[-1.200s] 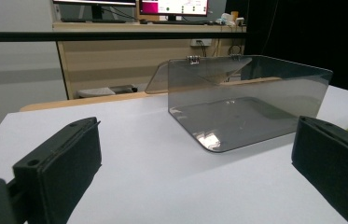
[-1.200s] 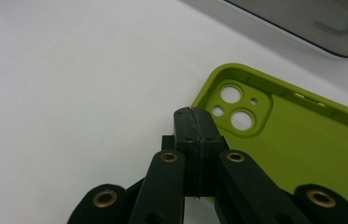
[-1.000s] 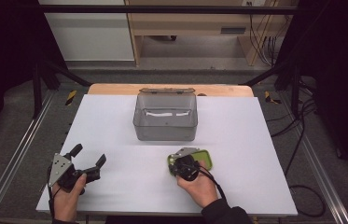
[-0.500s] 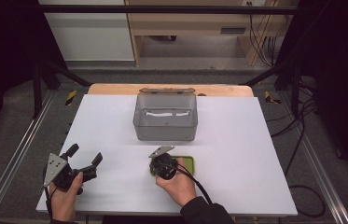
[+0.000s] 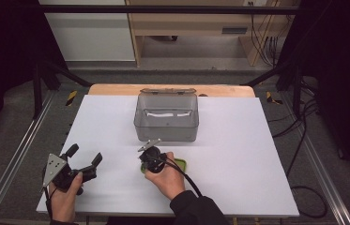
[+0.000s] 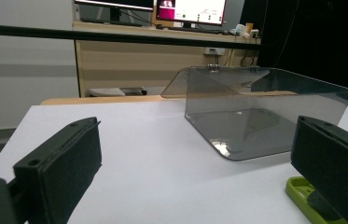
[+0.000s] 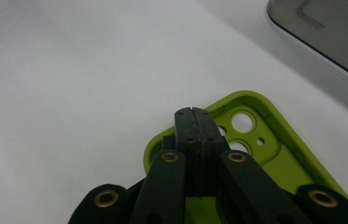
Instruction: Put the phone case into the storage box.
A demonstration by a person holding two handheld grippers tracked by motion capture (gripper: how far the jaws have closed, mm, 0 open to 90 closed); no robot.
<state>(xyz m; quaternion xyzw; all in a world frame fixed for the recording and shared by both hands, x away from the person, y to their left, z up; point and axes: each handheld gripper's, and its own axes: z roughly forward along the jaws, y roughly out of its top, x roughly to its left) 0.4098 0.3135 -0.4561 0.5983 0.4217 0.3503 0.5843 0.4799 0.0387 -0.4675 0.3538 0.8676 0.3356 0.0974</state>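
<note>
white tabletop [image 5: 238, 154] on a wooden table, dark lab around it, black frame rails and cables at the sides, desk with monitors at the back. clear grey plastic box [image 5: 166, 117] sits mid-table toward the far edge, lid flipped up behind it, something pale inside, too small to tell what. left gripper [image 5: 84, 159] held near the front left corner, jaws spread wide with nothing between them; in the left gripper view the two black pads frame the box [image 6: 260, 112] with bare table in the gap. right gripper [image 5: 143, 157] is near the table centre, just in front of the box, jaws pressed fully together. lime green phone case [image 7: 274, 154] lies flat on the table, camera cutouts up; the closed jaw tips sit over its top edge, probably pinching the rim, though the contact is hidden behind the jaws. in the high view the case [image 5: 180, 164] pokes out beside the right hand [image 5: 165, 180], a corner also seen in the left gripper view [image 6: 302, 193].
</note>
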